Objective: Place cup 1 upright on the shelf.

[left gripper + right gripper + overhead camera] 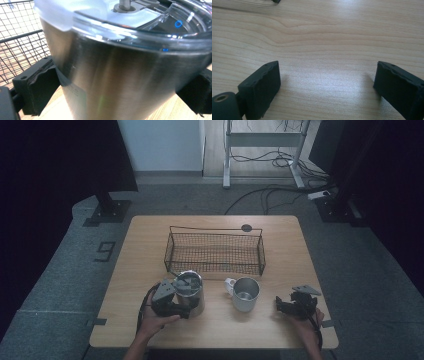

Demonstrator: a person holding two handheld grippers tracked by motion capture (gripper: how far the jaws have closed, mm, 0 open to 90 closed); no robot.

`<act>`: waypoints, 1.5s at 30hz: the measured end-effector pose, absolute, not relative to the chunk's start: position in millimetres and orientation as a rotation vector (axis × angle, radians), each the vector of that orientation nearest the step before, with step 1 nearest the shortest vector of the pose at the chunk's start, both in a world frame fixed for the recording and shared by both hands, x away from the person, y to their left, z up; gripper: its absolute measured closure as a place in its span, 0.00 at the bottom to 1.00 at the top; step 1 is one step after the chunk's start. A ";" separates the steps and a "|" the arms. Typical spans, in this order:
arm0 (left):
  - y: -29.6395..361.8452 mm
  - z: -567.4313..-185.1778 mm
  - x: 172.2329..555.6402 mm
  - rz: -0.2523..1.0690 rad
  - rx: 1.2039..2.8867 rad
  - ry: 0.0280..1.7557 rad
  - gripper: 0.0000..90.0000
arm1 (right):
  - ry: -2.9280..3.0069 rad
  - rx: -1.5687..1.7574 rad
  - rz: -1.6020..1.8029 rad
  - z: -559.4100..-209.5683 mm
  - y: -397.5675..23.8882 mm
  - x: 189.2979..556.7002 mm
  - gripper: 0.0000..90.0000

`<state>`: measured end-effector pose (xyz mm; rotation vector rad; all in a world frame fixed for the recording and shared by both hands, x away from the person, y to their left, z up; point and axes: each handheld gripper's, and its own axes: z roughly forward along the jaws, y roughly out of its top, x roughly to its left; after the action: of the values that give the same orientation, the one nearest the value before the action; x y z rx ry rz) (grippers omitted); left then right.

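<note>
Two grippers working at wooden table (125, 320). Left gripper (181, 301) clamping steel tumbler (192, 292) with clear lid, lower left of centre in high view, just below wire basket (215, 251). Right gripper (289, 308) resting lower right, jaws standing apart, gripping nothing. Steel mug (245, 294) sitting between them.

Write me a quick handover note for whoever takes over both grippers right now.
Left gripper: shut on the steel tumbler, which has a clear lid and stands in front of the wire basket.
Right gripper: open, holding nothing, low over bare table at the right.
Steel mug: stands free between the grippers.
Done: tumbler gripped.
Left: probably tumbler, then mug, into the basket.
</note>
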<state>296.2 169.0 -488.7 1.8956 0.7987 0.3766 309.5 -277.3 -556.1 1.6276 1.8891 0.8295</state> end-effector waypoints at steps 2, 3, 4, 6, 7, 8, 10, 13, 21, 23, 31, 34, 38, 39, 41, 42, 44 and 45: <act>168.4 -488.6 297.0 0.371 1.891 0.802 0.02 | 1.889 1.627 0.830 -556.1 -277.3 309.6 0.07; 167.6 -488.5 297.8 0.365 1.888 0.808 0.02 | 1.888 1.628 0.830 -556.1 -277.3 309.5 0.07; 166.3 -488.5 298.6 0.362 1.883 0.815 0.01 | 1.888 1.628 0.829 -556.0 -277.3 309.5 0.07; 163.2 -488.5 299.8 0.365 1.873 0.827 0.00 | 1.888 1.628 0.829 -556.1 -277.4 309.5 0.08; 161.7 -488.4 300.2 0.373 1.870 0.832 0.00 | 1.887 1.628 0.829 -556.1 -277.4 309.5 0.08; 159.7 -488.2 300.3 0.382 1.867 0.836 0.00 | 1.887 1.628 0.829 -556.1 -277.3 309.5 0.08; 156.9 -488.7 301.1 0.391 1.863 0.840 0.00 | 1.887 1.628 0.829 -556.0 -277.4 309.5 0.08; 156.1 -489.6 301.7 0.404 1.858 0.828 0.01 | 1.886 1.630 0.829 -556.0 -277.4 309.4 0.08; 156.5 -490.2 300.0 0.444 1.863 0.790 0.03 | 1.883 1.632 0.829 -555.9 -277.4 309.3 0.08; 156.7 -490.1 300.0 0.445 1.864 0.788 0.04 | 1.884 1.632 0.829 -555.9 -277.5 309.3 0.08; 159.1 -488.1 299.6 0.448 1.862 0.785 0.04 | 1.881 1.635 0.830 -555.8 -277.6 309.2 0.09; 160.3 -485.6 298.5 0.455 1.861 0.782 0.04 | 1.880 1.635 0.830 -555.8 -277.6 309.2 0.09; 164.4 -479.2 296.3 0.463 1.846 0.778 0.04 | 1.877 1.635 0.829 -555.8 -277.7 309.2 0.09; 164.4 -479.2 296.3 0.463 1.846 0.778 0.04 | 1.877 1.635 0.829 -555.8 -277.7 309.2 0.09; 166.4 -476.8 295.4 0.461 1.840 0.783 0.04 | 1.876 1.636 0.830 -555.8 -277.8 309.2 0.09; 167.2 -476.2 295.3 0.461 1.838 0.783 0.04 | 1.876 1.636 0.830 -555.8 -277.8 309.2 0.09; 169.1 -474.8 294.9 0.459 1.830 0.787 0.04 | 1.875 1.636 0.830 -555.8 -277.9 309.1 0.10; 169.9 -474.3 294.9 0.458 1.828 0.789 0.04 | 1.874 1.637 0.830 -555.7 -277.9 309.0 0.10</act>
<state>294.9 169.9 -474.3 1.8281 0.7886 0.4582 309.0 -277.9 -555.7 1.6367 1.8737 0.8298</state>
